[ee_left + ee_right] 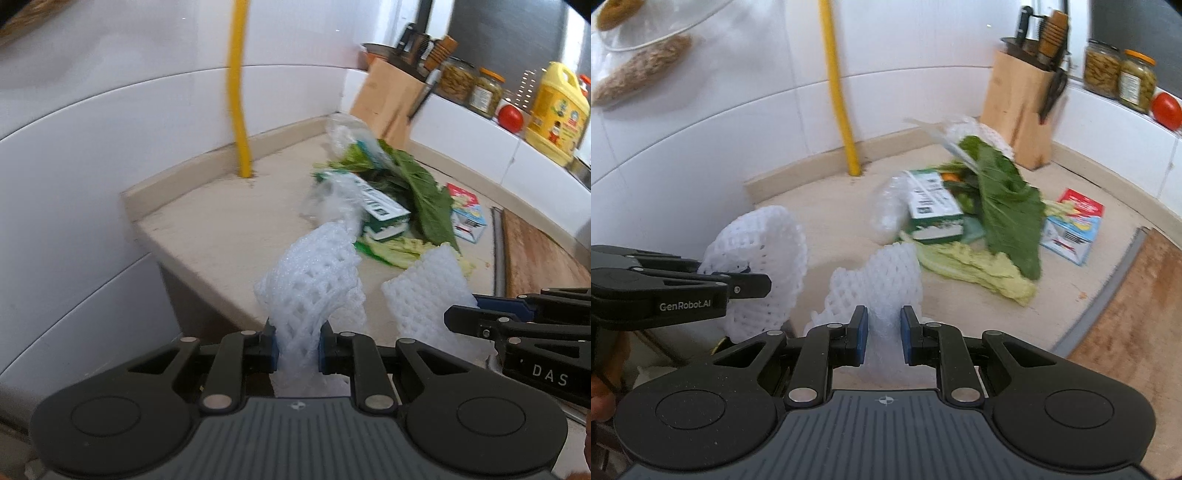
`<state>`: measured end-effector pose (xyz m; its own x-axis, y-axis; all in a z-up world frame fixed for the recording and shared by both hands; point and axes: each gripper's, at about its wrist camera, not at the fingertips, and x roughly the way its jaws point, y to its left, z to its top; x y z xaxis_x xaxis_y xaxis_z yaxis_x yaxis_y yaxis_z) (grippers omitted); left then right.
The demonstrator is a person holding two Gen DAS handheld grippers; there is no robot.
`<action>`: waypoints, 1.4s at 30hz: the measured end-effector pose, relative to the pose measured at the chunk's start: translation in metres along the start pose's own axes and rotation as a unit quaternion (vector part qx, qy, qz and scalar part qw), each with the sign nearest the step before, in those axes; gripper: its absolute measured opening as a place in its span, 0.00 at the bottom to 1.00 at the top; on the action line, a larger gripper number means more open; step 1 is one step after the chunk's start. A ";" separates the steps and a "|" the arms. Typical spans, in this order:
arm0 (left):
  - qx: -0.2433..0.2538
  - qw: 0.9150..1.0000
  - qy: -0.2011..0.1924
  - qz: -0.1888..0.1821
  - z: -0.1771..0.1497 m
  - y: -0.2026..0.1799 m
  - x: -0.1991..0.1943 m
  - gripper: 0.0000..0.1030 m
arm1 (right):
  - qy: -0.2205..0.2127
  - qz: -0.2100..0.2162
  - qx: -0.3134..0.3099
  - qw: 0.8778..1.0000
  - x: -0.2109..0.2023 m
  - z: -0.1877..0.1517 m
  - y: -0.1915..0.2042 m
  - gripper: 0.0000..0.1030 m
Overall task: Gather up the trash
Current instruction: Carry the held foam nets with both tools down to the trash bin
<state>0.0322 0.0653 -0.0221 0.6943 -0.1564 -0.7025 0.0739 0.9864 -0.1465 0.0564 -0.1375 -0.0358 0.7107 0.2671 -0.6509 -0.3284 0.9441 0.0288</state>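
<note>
Left gripper [297,343] pinches one foam net [314,273], right gripper [884,330] another [877,277]; bare counter [221,221] left of scrap pile [979,206], near edge.

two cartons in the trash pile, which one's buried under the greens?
The green-and-white carton, half covered by the big dark leaf. The red-and-blue carton lies apart on bare counter, nothing on top.

A home kitchen: white tiled walls [701,147] meet a beige stone counter [827,218], where a wooden knife block [1015,110] stands in the corner, jars of pickles [1137,79] and a tomato [1166,110] line a ledge, beside a yellow oil jug [557,110]
</note>
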 end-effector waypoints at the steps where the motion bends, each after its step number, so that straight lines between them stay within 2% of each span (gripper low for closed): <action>1: -0.004 1.000 -0.001 0.004 -0.002 0.004 -0.003 0.14 | -0.001 0.005 -0.005 1.000 0.000 0.001 0.004 0.23; 12: -0.052 0.997 -0.010 0.050 -0.023 0.044 -0.028 0.14 | 0.000 0.058 -0.051 0.997 0.008 0.008 0.052 0.23; 27: -0.114 0.988 -0.011 0.104 -0.057 0.097 -0.055 0.14 | 0.011 0.114 -0.105 0.988 0.028 0.009 0.116 0.23; 33: -0.156 0.980 0.001 0.124 -0.070 0.117 -0.051 0.14 | 0.024 0.135 -0.122 0.983 0.045 0.012 0.141 0.23; 36: -0.176 0.975 0.018 0.138 -0.076 0.126 -0.041 0.14 | 0.034 0.140 -0.142 0.979 0.061 0.015 0.153 0.23; 42: -0.221 0.959 0.054 0.169 -0.089 0.144 -0.018 0.14 | 0.076 0.157 -0.152 0.973 0.095 0.015 0.165 0.24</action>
<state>-0.0330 0.2053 -0.0925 0.5461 0.1402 -0.8259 -0.4684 0.8685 -0.1622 0.0786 0.0462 -0.0817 0.4532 0.4797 -0.7513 -0.6999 0.7134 0.0333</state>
